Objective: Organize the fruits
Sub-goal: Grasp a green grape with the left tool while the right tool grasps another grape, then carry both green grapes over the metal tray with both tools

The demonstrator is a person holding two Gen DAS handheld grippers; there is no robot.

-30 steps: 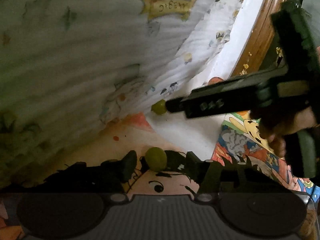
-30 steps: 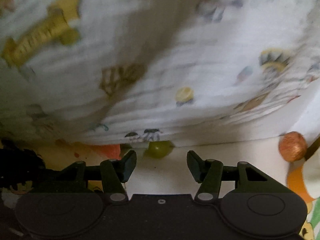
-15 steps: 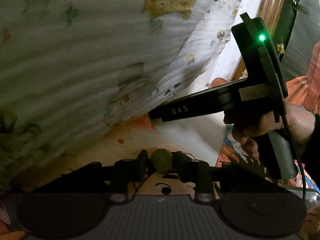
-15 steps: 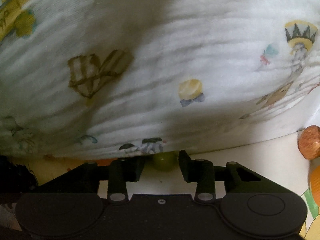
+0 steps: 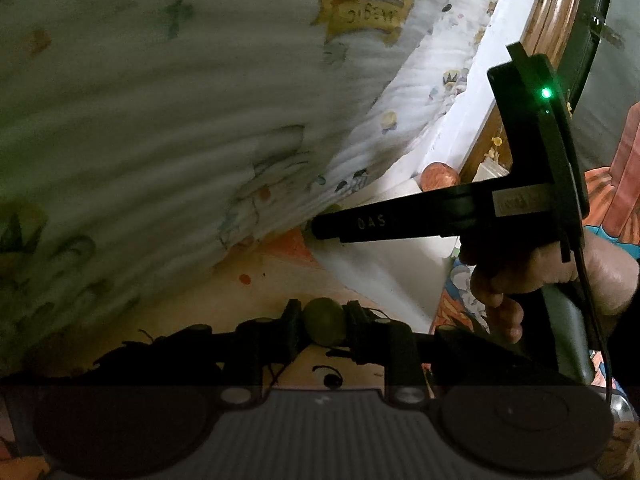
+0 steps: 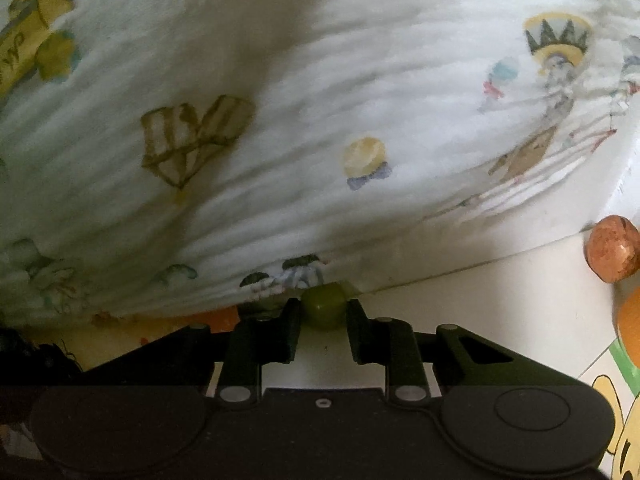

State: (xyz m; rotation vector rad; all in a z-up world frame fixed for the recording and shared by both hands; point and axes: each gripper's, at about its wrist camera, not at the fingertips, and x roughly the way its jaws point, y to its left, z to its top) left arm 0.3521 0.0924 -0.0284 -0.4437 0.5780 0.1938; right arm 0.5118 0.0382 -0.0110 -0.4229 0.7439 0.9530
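Bedding: white printed quilt (image 6: pixel 320 100) bulges over cartoon-print sheet (image 5: pixel 248 280).
Furniture: polished wooden frame (image 5: pixel 548 12) at right.
Light: dim.

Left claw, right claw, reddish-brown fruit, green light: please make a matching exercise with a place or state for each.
1. left claw
2. right claw
3. reddish-brown fruit
4. green light

a. lies free, ungripped
b. glows on the right claw's body
c. shut on a green fruit at the pillow edge
d. shut on a green fruit over the cartoon sheet

Pairs: 1-d, 2-c, 3-a, 4-b
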